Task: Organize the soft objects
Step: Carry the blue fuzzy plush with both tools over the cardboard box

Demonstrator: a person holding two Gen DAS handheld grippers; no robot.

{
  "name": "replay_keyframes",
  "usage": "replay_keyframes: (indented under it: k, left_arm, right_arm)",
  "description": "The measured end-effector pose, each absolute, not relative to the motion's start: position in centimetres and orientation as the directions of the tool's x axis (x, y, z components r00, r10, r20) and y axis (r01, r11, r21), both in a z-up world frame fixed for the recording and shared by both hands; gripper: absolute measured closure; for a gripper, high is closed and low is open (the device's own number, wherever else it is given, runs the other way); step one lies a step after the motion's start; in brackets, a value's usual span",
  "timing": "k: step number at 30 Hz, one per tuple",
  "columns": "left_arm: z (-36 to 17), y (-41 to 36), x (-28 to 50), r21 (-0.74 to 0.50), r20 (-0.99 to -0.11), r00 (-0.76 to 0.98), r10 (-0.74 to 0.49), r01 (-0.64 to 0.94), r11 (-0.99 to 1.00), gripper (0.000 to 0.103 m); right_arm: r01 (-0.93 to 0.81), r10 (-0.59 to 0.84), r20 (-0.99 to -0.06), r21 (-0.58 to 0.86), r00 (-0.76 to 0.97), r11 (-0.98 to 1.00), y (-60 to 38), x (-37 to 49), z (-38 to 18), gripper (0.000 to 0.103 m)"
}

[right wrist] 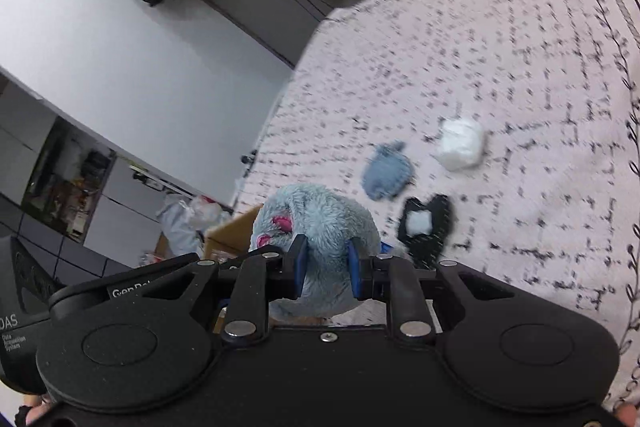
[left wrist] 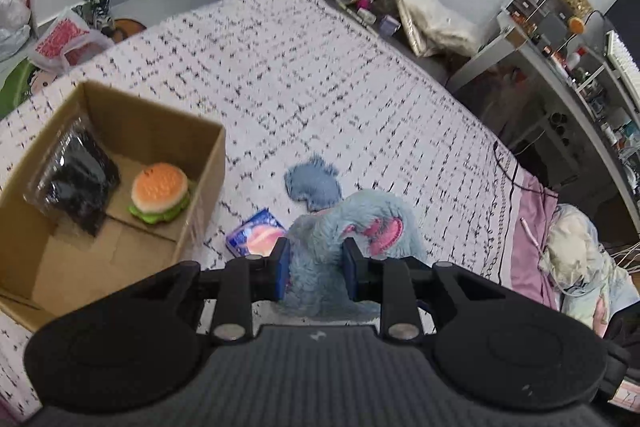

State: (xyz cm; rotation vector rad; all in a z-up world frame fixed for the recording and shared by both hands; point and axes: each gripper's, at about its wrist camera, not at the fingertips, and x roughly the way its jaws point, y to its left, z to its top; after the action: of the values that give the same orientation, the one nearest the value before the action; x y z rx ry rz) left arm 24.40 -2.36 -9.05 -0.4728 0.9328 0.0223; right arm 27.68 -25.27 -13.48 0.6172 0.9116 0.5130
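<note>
I have both jaws pinching the blue plush toy: left gripper on one end, right gripper on the other. It hangs above the bed, cardboard box to its left.

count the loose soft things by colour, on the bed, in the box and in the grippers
Blue: 2, the fluffy plush in both grippers and the small blue piece
White: 1, wad
Black: 2, pouch and packet
Orange and green: 1, burger
Purple: 1, packet
Total: 7
</note>
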Motion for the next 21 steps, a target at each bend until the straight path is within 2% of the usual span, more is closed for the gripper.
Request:
replay_keyframes:
  k: [11,21]
  left_arm:
    - [-5.8,0.2,23.2,-0.393,-0.720,0.673,-0.168,-0.196,0.899,0.077]
    - [-4.9,2.9,22.2,-0.418,-0.689,0.705,-0.169,-0.196,0.887,0.077]
  right_arm:
    - [-0.278,0.678,-0.464,0.667,0.570,0.691,-22.6,27.6,-10.5,0.082]
    - [-0.342,0.696,-0.415,0.651,0.586,0.677,-20.2,26.9,-9.7,0.082]
